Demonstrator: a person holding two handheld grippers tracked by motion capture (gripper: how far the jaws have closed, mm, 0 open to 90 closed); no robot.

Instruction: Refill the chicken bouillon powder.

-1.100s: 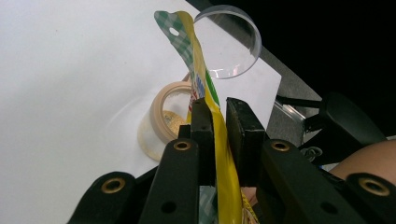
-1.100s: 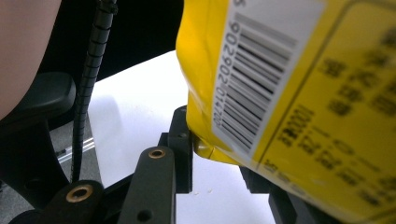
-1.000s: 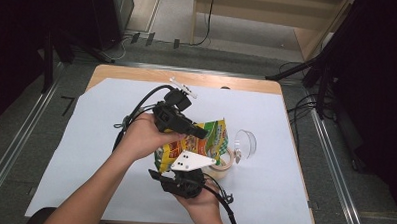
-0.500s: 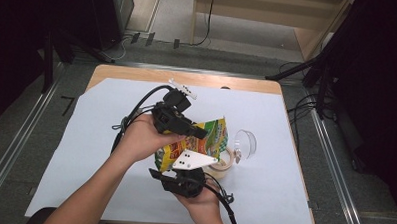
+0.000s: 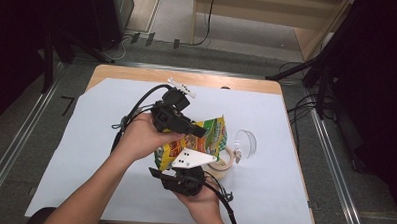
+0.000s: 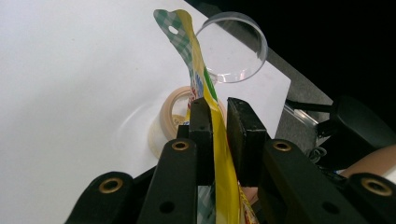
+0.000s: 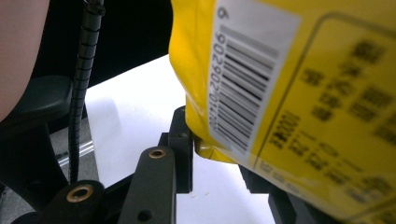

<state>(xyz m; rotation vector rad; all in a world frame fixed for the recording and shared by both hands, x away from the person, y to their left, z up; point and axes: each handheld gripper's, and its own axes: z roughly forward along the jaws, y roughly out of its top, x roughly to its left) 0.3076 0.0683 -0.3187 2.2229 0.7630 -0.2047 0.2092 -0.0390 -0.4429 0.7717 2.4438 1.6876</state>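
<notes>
Bag (image 5: pixel 205 137): a yellow snack bag with green and red print, held up off the table between the two grippers, just above the tape roll.
Writing: a white barcode panel on the bag's yellow back in the right gripper view, digits reading roughly 690220620, the last ones blurred; dark print beside it is too soft to read.
Left gripper (image 6: pixel 218 116): clenched on the bag's thin edge, both pads pressing the film, the bag's checked top with its hang hole rising above.
Right gripper (image 7: pixel 212 149): grasping the bag's lower corner, as far as can be seen; the far jaw is mostly hidden behind the bag.
Tape roll (image 5: pixel 224 162): beige, flat on the sheet under the bag.
Clear cup (image 5: pixel 245 143): on its side just right of the roll, mouth toward the camera.
Surface: a white sheet (image 5: pixel 85 153) over a wooden table (image 5: pixel 138 72).
Room: grey floor with metal rails, black cables, a wooden shelf unit behind.
</notes>
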